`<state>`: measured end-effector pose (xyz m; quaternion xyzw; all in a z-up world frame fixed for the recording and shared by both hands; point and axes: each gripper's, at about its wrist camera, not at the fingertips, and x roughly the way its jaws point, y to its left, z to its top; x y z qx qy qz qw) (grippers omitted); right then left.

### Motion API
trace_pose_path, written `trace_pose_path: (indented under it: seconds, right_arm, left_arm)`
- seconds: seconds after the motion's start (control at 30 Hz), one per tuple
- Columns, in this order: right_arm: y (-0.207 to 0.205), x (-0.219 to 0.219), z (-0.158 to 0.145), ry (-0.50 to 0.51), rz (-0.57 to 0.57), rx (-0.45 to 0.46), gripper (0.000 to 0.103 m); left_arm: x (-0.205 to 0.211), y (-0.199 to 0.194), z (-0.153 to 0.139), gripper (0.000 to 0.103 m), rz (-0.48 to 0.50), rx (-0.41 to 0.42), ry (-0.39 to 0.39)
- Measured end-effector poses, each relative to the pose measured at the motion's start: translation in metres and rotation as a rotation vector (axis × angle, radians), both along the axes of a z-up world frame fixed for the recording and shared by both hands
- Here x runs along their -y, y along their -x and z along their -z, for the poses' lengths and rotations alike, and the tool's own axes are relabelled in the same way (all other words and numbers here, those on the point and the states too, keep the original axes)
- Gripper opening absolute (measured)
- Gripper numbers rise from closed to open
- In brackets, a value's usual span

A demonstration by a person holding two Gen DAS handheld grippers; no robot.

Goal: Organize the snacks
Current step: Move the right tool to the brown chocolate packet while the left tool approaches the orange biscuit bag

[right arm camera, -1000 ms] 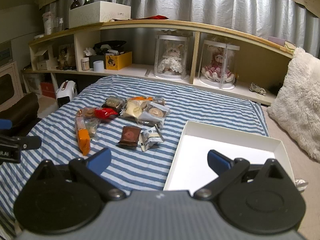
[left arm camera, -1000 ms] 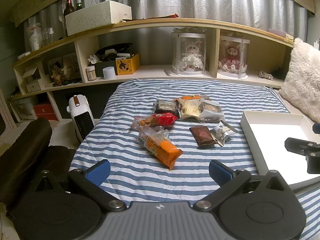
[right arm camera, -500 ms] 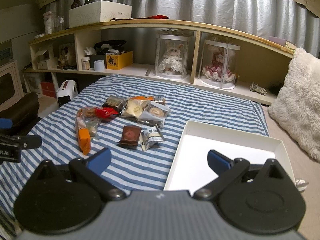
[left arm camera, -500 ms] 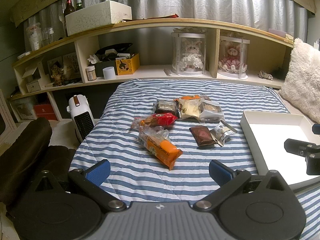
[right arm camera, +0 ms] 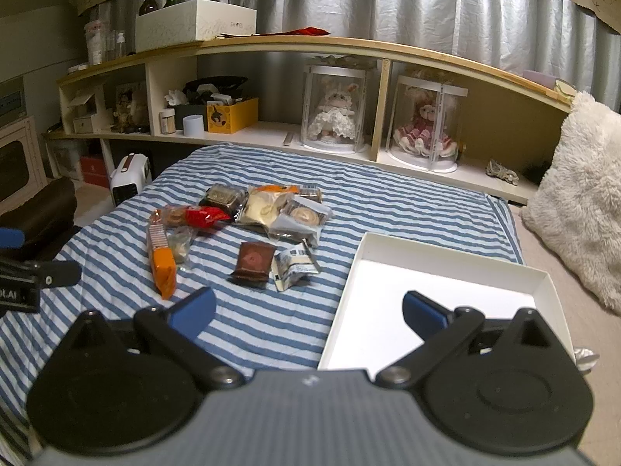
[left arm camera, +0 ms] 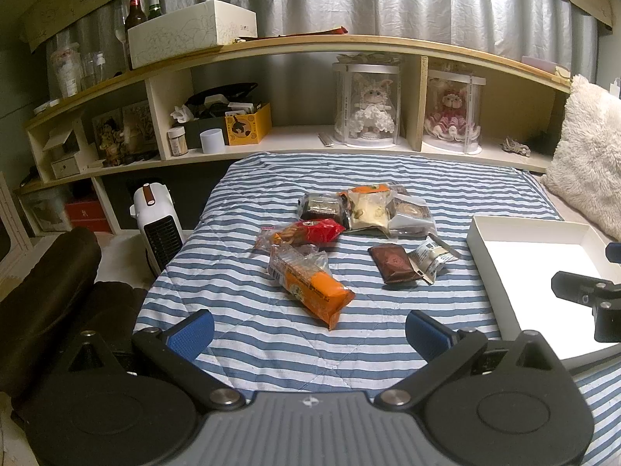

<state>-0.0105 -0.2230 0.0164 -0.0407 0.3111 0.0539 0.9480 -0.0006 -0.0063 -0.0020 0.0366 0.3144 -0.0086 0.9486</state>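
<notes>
Several wrapped snacks lie in a loose pile on a blue-and-white striped blanket (left arm camera: 271, 334). Nearest is a long orange cracker pack (left arm camera: 310, 285) (right arm camera: 161, 258). Behind it lies a red pack (left arm camera: 306, 231), and to the right a brown square packet (left arm camera: 394, 264) (right arm camera: 254, 260) beside a small silver-blue packet (left arm camera: 431, 258) (right arm camera: 293, 266). Clear-wrapped pastries (left arm camera: 368, 209) (right arm camera: 271, 209) sit at the back. A white shallow box (left arm camera: 500, 272) (right arm camera: 345, 295) stands empty on the right. My left gripper (left arm camera: 308, 338) is open, short of the orange pack. My right gripper (right arm camera: 308, 308) is open over the box's left rim.
A wooden shelf (left arm camera: 349, 143) with two cased dolls (left arm camera: 366, 110), a yellow box and jars runs behind the bed. A white heater (left arm camera: 157, 223) stands at the left edge. A fluffy cream pillow (left arm camera: 590, 159) lies at the right. Dark brown cushions (left arm camera: 42, 283) sit lower left.
The right wrist view has crept slightly forward and left toward the snacks. The left gripper has barely moved. Both stay open.
</notes>
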Motion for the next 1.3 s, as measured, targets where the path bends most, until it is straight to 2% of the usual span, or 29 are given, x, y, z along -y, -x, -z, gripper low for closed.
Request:
trace_pose_path:
  seconds: [0.3,0.47,0.67,0.8,1.3]
  right_arm:
    - [-0.003,0.0,0.003,-0.008,0.003,-0.001,0.103]
    - [-0.008,0.002,0.008,-0.034,0.01,0.001,0.103]
    - [-0.019,0.001,0.015,-0.081,0.016,-0.004,0.103]
    - [-0.031,-0.007,0.021,-0.056,0.02,0.009,0.103]
    - [-0.093,-0.024,0.041,-0.049,0.022,0.008,0.103]
  left_arm:
    - [0.0,-0.006,0.015,0.103,-0.017,-0.022,-0.015]
    - [0.003,-0.017,0.027,0.103,-0.029,-0.054,-0.028]
    - [0.009,-0.032,0.03,0.103,-0.036,-0.054,-0.035]
    - [0.006,-0.047,0.033,0.103,-0.063,-0.059,-0.002]
    - [-0.032,-0.129,0.06,0.103,-0.299,-0.126,0.2]
